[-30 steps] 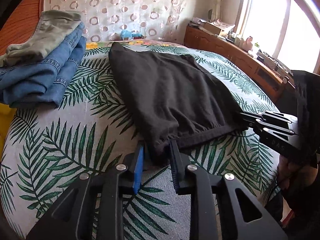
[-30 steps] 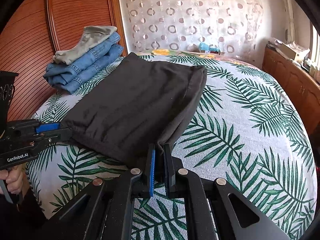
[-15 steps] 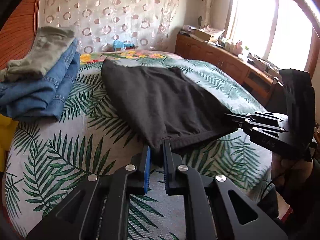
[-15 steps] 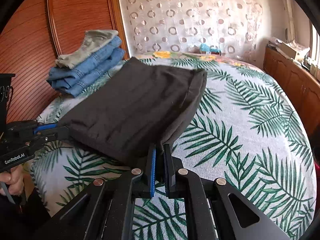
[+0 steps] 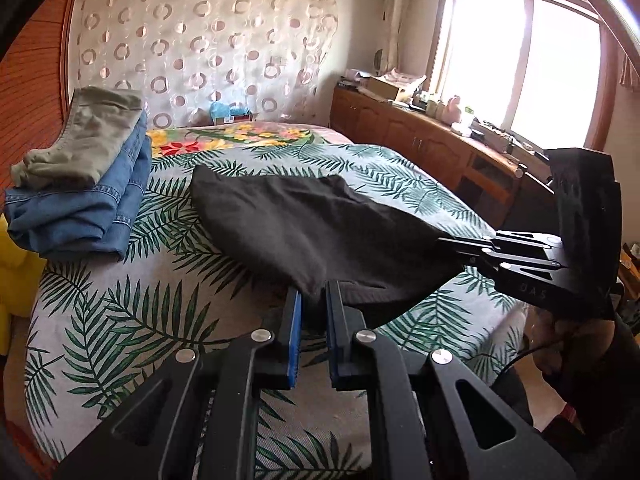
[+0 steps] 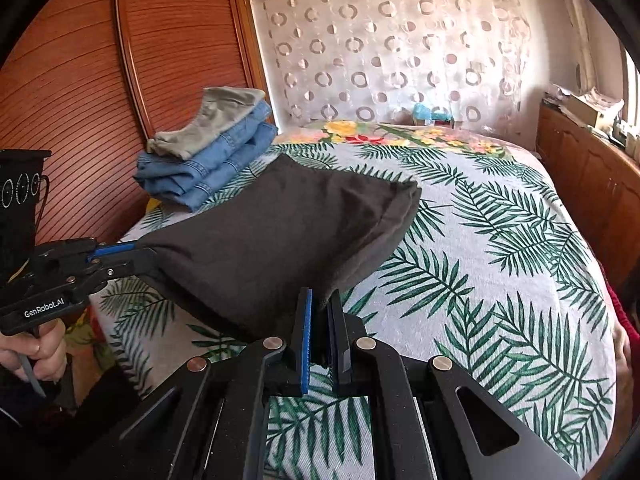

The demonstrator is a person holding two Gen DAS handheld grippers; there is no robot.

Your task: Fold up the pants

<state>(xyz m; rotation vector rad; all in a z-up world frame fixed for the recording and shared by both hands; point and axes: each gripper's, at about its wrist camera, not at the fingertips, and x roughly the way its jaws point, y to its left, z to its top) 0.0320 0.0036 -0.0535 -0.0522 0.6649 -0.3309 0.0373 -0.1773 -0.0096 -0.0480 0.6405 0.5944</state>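
Note:
Dark grey pants [image 5: 312, 228] lie partly folded on the palm-leaf bedspread; they also show in the right wrist view [image 6: 272, 240]. My left gripper [image 5: 313, 294] is shut on the near left corner of the pants. My right gripper [image 6: 322, 300] is shut on the near right corner. Both near corners are lifted off the bed, and the far edge still rests on it. Each gripper shows in the other's view, the right gripper [image 5: 444, 242] and the left gripper [image 6: 144, 256].
A stack of folded jeans with khaki pants on top [image 5: 84, 188] sits at the bed's left, by the wooden headboard [image 6: 80, 100]. A wooden cabinet [image 5: 432, 148] runs along the right under the window. A curtained wall stands behind the bed [image 6: 500, 240].
Both grippers have risen, lifting the near edge of the pants off the bed. The left gripper's jaws closed tighter on the cloth.

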